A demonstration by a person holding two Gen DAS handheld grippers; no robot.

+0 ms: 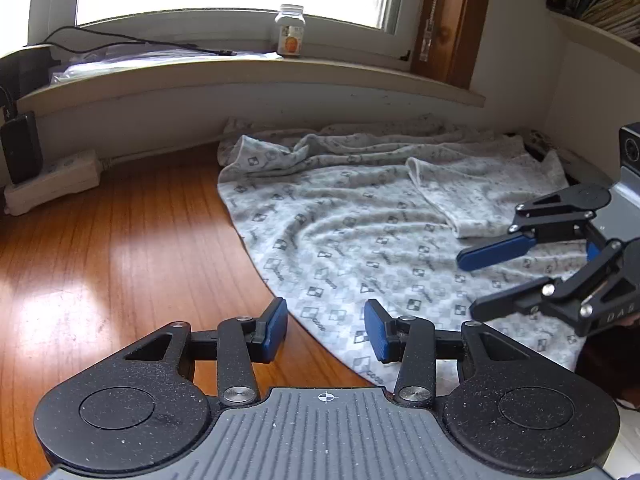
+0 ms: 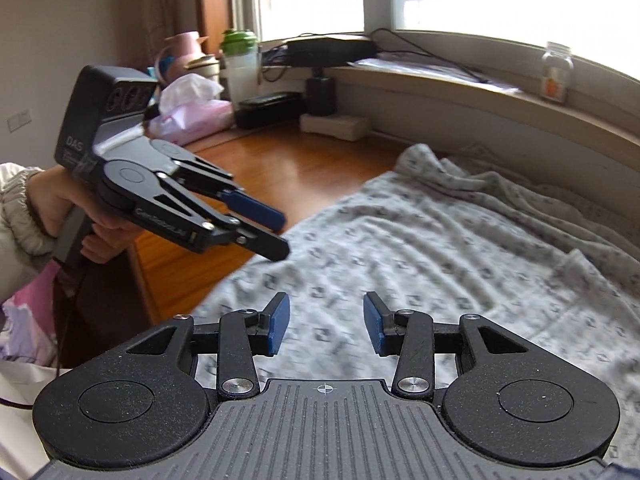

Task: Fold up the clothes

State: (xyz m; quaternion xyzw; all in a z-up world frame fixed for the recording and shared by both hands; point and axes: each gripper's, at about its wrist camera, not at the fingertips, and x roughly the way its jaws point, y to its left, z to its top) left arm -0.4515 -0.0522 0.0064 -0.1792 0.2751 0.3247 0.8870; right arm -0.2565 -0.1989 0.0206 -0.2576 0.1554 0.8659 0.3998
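Observation:
A grey-white garment (image 1: 360,240) with a small checkered print lies spread and wrinkled on the wooden table (image 1: 120,240), its far edge bunched against the wall. A folded sleeve or flap (image 1: 480,196) rests on its right part. My left gripper (image 1: 326,328) hovers open over the garment's near left edge, nothing between its blue pads. My right gripper (image 1: 470,286) hangs open just above the cloth at the right. In the right wrist view the right gripper (image 2: 326,322) is open over the garment (image 2: 440,260), and the left gripper (image 2: 282,236), held by a hand (image 2: 52,200), is beside the cloth's edge.
A windowsill (image 1: 240,68) holds a small jar (image 1: 291,30) and a cable. A white power strip (image 1: 52,184) and a black adapter (image 1: 20,152) sit at the back left. A tissue pack (image 2: 192,112), a green-lidded bottle (image 2: 240,64) and a pink jug (image 2: 184,48) crowd the far corner.

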